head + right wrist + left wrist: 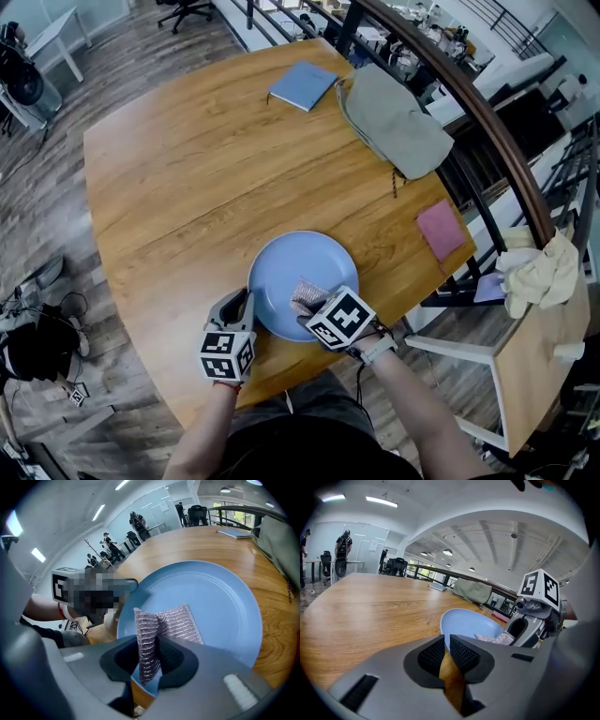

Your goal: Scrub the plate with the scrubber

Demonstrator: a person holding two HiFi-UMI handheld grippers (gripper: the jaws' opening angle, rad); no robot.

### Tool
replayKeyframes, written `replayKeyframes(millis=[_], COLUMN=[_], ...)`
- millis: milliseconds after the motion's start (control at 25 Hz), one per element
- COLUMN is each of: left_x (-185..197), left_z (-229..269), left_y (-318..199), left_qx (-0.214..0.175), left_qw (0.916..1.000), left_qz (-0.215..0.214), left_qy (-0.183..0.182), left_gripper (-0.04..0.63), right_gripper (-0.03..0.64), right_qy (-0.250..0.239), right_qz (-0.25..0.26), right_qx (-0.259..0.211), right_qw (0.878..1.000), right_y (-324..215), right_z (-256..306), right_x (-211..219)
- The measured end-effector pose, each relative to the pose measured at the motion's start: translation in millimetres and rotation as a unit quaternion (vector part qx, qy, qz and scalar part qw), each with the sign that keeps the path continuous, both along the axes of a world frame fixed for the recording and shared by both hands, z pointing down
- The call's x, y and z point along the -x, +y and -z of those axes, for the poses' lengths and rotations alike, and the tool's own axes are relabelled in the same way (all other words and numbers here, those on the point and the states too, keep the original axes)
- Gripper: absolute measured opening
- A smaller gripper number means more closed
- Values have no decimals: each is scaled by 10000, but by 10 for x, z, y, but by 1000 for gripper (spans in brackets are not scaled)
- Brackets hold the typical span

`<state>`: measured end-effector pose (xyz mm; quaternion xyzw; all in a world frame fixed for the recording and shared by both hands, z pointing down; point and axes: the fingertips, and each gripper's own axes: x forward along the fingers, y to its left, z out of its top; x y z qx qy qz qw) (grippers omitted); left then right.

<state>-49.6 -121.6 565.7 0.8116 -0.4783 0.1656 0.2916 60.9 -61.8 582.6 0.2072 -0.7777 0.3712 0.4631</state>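
A light blue plate lies near the front edge of the wooden table. My left gripper is at the plate's left rim, its jaws closed on that rim, seen in the left gripper view as the plate running in between the pads. My right gripper comes in from the near side and is shut on a silvery mesh scrubber. In the right gripper view the folded scrubber stands between the jaws and rests on the plate.
At the table's far side lie a blue notebook and a grey-green bag. A pink cloth sits by the right edge. A dark railing runs along the right, with a pale rag beyond it.
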Motion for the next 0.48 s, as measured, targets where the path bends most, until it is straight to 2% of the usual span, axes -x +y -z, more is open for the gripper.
replayKeyframes(millis=[160, 320, 400, 480], left_x=[-1, -11, -20, -14], left_z=[-3, 1, -1, 4], left_y=[-1, -7, -10, -10], left_qx=[38, 131, 174, 212], left_qw=[10000, 9996, 9995, 9992], left_qz=[9, -43, -84, -88], left_qy=[89, 230, 249, 341], left_gripper=[28, 28, 28, 28], right_gripper=[93, 93, 92, 93], right_qy=[-183, -446, -749, -1347], right_qz=[235, 239, 156, -100], right_qx=[139, 277, 245, 199], right_qw=[9995, 9983, 9968, 9906], right_y=[102, 88, 55, 12], right_z=[-17, -10, 3, 41], right_x=[304, 521, 620, 738])
